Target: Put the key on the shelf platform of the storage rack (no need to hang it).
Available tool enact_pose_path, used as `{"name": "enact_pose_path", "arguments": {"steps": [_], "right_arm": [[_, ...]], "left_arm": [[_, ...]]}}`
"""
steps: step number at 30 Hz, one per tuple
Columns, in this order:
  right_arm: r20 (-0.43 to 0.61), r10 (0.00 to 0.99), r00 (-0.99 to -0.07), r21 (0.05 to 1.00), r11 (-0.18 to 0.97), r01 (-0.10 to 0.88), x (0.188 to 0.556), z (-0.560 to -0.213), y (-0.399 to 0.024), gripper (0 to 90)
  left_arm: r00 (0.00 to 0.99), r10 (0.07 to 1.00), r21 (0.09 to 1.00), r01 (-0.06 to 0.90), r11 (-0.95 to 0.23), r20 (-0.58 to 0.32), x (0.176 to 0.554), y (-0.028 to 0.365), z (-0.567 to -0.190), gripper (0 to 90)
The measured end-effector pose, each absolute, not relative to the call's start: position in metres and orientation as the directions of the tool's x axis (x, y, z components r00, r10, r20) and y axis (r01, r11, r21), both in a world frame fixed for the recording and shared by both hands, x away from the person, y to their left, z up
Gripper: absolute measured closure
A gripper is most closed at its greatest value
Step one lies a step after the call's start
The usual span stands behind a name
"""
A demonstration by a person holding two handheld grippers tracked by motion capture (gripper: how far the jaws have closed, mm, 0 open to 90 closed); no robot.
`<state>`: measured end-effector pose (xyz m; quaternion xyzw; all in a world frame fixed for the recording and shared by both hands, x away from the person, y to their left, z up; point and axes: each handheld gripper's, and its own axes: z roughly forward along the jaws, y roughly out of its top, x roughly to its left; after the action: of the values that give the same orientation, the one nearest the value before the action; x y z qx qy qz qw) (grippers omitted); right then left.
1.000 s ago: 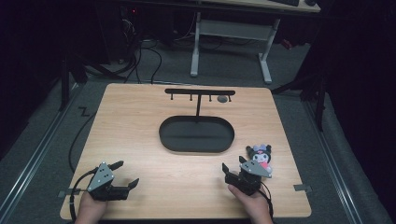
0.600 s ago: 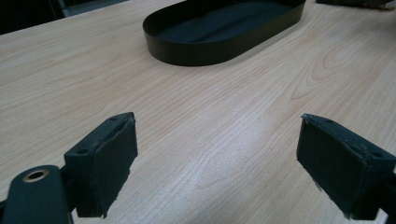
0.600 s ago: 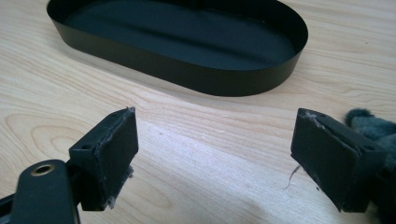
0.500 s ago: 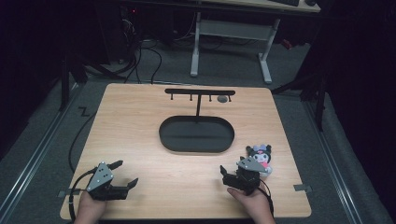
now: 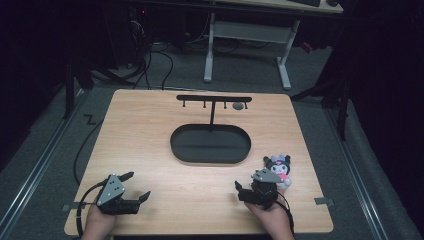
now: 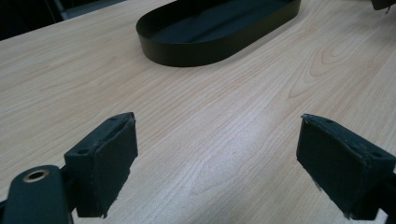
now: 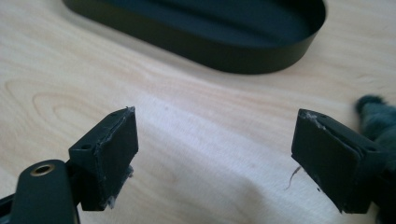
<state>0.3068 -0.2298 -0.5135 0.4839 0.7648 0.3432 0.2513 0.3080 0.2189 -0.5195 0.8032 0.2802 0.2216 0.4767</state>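
A small dark plush toy point(image 5: 278, 169) with a pink front lies on the wooden table at the front right; its fuzzy edge point(image 7: 376, 121) shows just beyond the right jaw in the right gripper view. My right gripper point(image 5: 256, 181) point(image 7: 215, 158) rests just left of the toy. Its jaws have just been opening and now stand wide with only bare wood between them. At the front left my left gripper point(image 5: 139, 185) point(image 6: 217, 158) stands open over bare table. A black oval tray point(image 5: 210, 143) point(image 6: 210, 46) point(image 7: 243, 58) lies empty ahead of both.
A black T-shaped rack point(image 5: 213, 98) with small hooks rises behind the tray, and a small grey piece point(image 5: 238, 106) hangs near its right end. Bare wood lies between the grippers and the tray. Cables trail from both grippers off the table's front edge.
The right gripper's jaws stand wider apart than a second ago. Both hands have kept their places, and the plush toy has not moved.
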Motion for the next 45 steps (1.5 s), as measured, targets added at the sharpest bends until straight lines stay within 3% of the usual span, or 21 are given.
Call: {"name": "enact_pose_path", "arguments": {"steps": [8, 20, 29, 45], "right_arm": [[-0.035, 0.918, -0.396, 0.736, 0.292, 0.611, 0.309, -0.516, -0.226, 15.4], [-0.088, 0.876, -0.474, 0.65, 0.411, 0.639, 0.314, -0.494, -0.219, 12.1], [-0.063, 0.89, -0.451, 0.593, 0.397, 0.7, 0.319, -0.484, -0.223, 6.2], [-0.047, 0.866, -0.498, 0.471, 0.459, 0.754, 0.317, -0.477, -0.221, 5.9]], "left_arm": [[0.749, 0.655, 0.891, 0.224, -0.395, 0.102, 0.31, 0.215, -0.52, 13.2], [0.764, 0.638, 0.885, 0.229, -0.405, 0.094, 0.319, 0.207, -0.517, 15.1], [0.767, 0.633, 0.88, 0.227, -0.418, 0.103, 0.316, 0.215, -0.52, 15.2], [0.765, 0.634, 0.883, 0.211, -0.42, 0.119, 0.333, 0.197, -0.52, 15.4]]}}
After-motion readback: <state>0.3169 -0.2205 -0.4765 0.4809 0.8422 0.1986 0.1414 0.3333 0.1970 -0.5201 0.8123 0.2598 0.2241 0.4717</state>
